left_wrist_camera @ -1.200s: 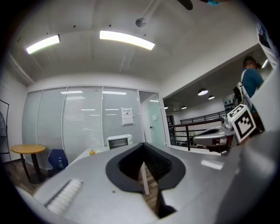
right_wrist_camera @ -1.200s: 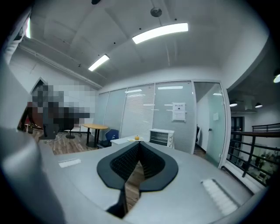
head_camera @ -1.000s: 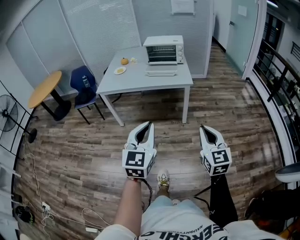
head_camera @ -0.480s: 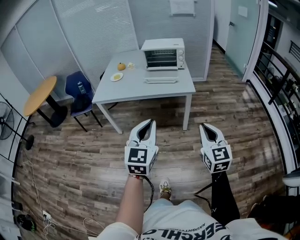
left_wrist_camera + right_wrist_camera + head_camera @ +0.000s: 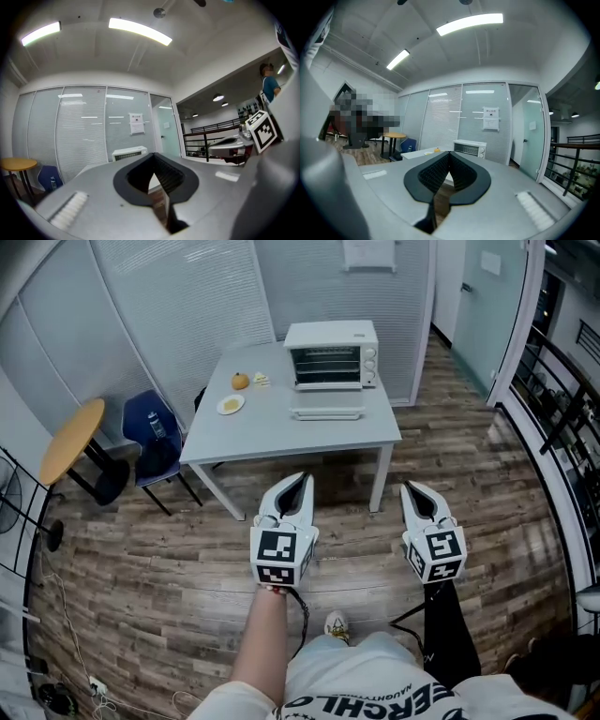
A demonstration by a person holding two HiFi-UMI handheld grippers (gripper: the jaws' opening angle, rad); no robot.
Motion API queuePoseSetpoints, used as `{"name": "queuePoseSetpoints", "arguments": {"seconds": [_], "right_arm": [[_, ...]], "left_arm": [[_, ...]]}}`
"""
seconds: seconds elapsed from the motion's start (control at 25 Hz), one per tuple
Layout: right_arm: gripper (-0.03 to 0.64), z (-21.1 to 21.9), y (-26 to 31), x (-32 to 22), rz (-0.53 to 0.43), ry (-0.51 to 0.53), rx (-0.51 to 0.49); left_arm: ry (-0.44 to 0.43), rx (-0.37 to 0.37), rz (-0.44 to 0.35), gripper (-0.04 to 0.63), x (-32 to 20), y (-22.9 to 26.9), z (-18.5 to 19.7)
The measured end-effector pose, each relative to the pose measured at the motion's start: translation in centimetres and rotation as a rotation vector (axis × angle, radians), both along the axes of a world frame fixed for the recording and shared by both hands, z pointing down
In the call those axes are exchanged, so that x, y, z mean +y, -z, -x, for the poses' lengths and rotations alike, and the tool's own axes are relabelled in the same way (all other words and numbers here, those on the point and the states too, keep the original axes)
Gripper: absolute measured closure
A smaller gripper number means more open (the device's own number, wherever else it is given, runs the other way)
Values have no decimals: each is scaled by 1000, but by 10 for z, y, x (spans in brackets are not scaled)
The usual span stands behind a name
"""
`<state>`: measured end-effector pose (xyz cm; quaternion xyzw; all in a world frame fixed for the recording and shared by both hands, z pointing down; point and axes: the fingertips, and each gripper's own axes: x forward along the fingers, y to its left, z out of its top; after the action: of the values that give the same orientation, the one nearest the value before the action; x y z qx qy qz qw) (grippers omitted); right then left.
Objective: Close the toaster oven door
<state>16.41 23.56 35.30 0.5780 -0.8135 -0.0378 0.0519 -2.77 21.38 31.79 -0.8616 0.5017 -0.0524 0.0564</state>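
A white toaster oven (image 5: 330, 354) stands at the far edge of a white table (image 5: 272, 432). Its door (image 5: 326, 412) hangs open, lying flat in front of it. My left gripper (image 5: 302, 480) and right gripper (image 5: 409, 487) hover over the wooden floor, well short of the table's near edge. Both are shut with nothing between the jaws. In the left gripper view the toaster oven (image 5: 129, 153) is small and distant beyond the left gripper (image 5: 153, 171). In the right gripper view the toaster oven (image 5: 469, 148) sits just above the right gripper (image 5: 449, 153).
A small plate (image 5: 230, 405) and an orange (image 5: 240, 381) lie on the table's left part. A blue chair (image 5: 150, 432) and a round wooden table (image 5: 70, 439) stand to the left. Glass partitions run behind, and a railing (image 5: 562, 418) lines the right.
The table and toaster oven have drawn nearer and lower in the head view as the person walks forward. Both grippers keep their pose, still shut.
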Motion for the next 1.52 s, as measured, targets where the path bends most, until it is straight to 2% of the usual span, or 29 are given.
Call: {"name": "queuePoseSetpoints", "arguments": {"seconds": [0.36,0.8,0.96,1.24,1.52], "right_arm": [[615,12,3,-58,-22,-52,4],[615,19,0,-95,-12,-91,6],[615,17,4,-113,-46,-103,1],[615,28,4,-162,-84,-83,21],[615,23,5,-223,-107,-56,15]], "left_arm": [[-6,10,21,543,-70,-7,20],[-33,49,19,543,-112,-11,32],[-37,51,8,543,-128,-11,32],[-12,69,-26,543,-171,-12,45],[-8,61,-44,543,-223,-14,35]]}}
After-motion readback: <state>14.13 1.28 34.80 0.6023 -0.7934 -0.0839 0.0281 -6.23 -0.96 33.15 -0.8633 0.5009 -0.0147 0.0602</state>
